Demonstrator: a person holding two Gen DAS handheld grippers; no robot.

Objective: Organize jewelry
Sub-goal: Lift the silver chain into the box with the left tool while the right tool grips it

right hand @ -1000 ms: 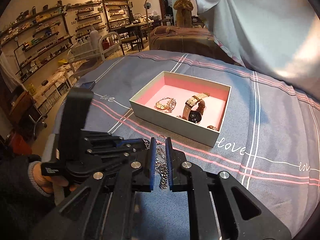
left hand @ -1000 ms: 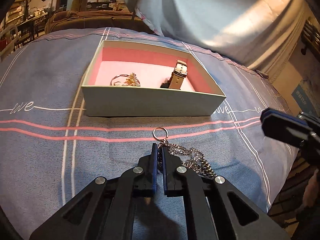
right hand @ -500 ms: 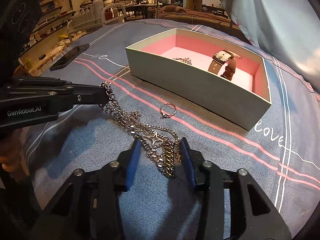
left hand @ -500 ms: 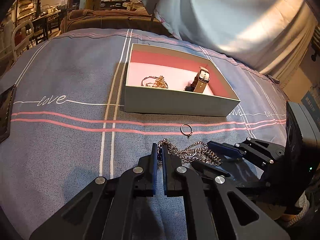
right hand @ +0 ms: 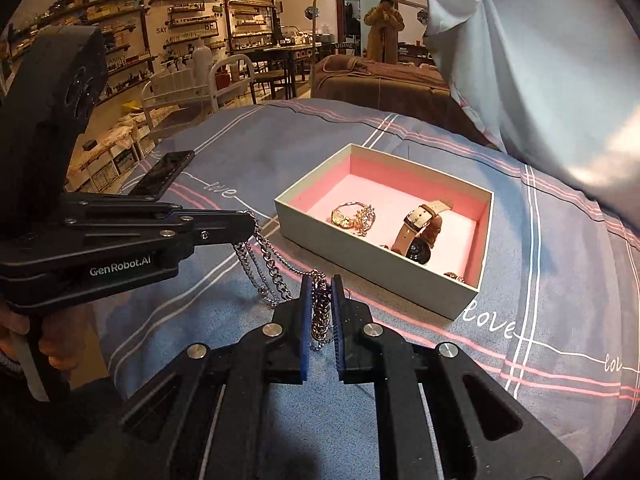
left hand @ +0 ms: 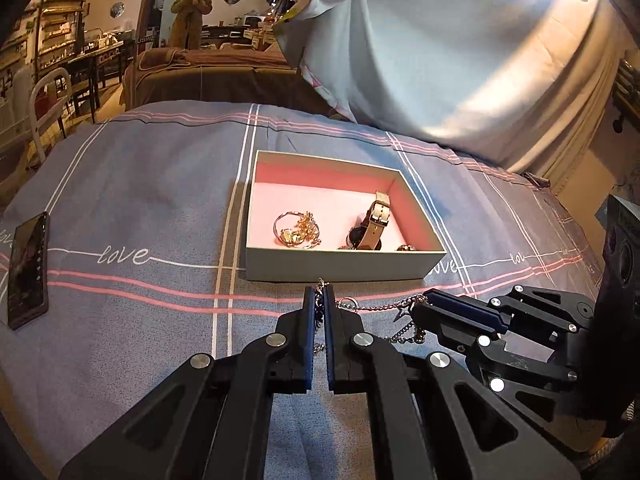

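carrying a silver chain between two grippers toward the jewelry box

left wrist view: holding one end of the silver chain (left hand: 319,305), the left gripper (left hand: 319,320) has its jaws pressed together on the links, just in front of the near wall of the box (left hand: 340,267). from there the chain runs to the right, almost level, to the right gripper (left hand: 430,312), which pinches the other part. so the long axis of the chain lies across the picture, parallel to the near wall of the box. a small ring (left hand: 347,303) shows on the chain, near the left jaws. the chain seems lifted from the blue bedsheet (left hand: 140,200), but i cannot tell if every part is in the air. inside the box lie a gold bracelet (left hand: 298,230) and a watch (left hand: 372,228). a phone (left hand: 27,268) lies far at the left.

right wrist view: the right gripper (right hand: 322,312) is closed on a bundle of links, with the chain (right hand: 264,256) rising to the left gripper (right hand: 250,222) and hanging in loops between them. the box (right hand: 376,258) stands just beyond, a little to the right.

the step in hand is, i think, the transport of the chain to the box; it is not yet inside. the next move calls for both grippers to go together over the near wall, to keep the loops from catching on the rim, and then to lower and let go on the free pink floor between bracelet and watch.
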